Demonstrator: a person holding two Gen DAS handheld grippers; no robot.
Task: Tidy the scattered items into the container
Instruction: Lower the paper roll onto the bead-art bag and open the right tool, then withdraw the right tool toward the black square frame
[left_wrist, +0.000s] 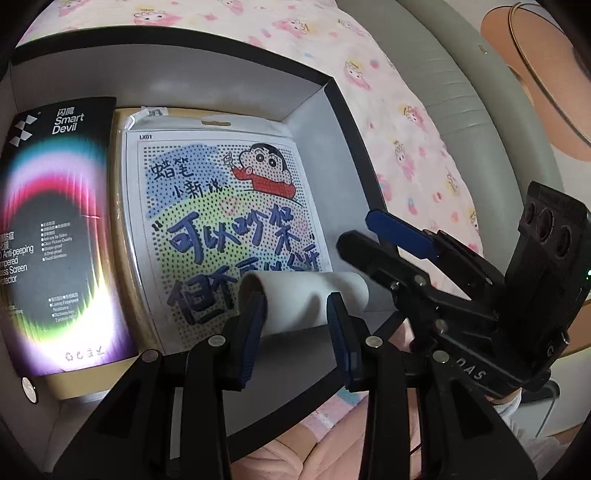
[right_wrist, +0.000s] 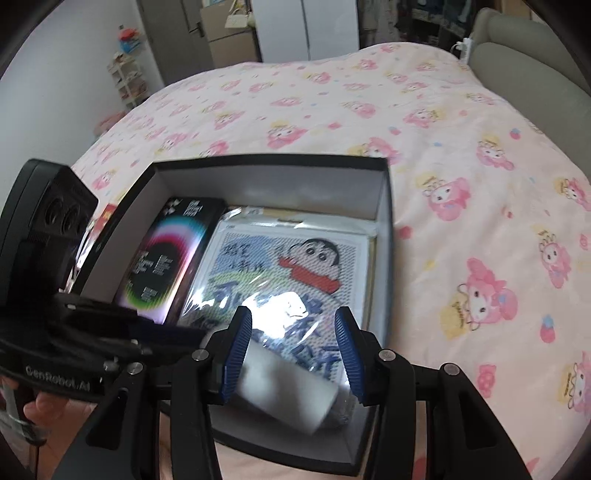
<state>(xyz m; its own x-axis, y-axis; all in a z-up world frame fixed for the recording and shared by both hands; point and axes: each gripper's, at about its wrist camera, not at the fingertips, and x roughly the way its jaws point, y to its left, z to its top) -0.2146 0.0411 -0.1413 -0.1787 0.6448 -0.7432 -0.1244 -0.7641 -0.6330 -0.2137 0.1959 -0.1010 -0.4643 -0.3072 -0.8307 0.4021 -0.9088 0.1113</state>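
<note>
White roll (left_wrist: 306, 299) crosswise between left hand-held gripper (left_wrist: 297, 325) fingers

A bed (right_wrist: 424, 155), spread with a pale pink quilt (right_wrist: 332, 110) printed all over with pink cartoon rabbit figures. Directly on the quilt, a black open-topped box (right_wrist: 386, 236) with grey inner walls, near the close edge of the bed. Same box (left_wrist: 354, 122) and same quilt (left_wrist: 406, 147) in the left wrist view, the quilt running along the box's far and right sides.
</note>
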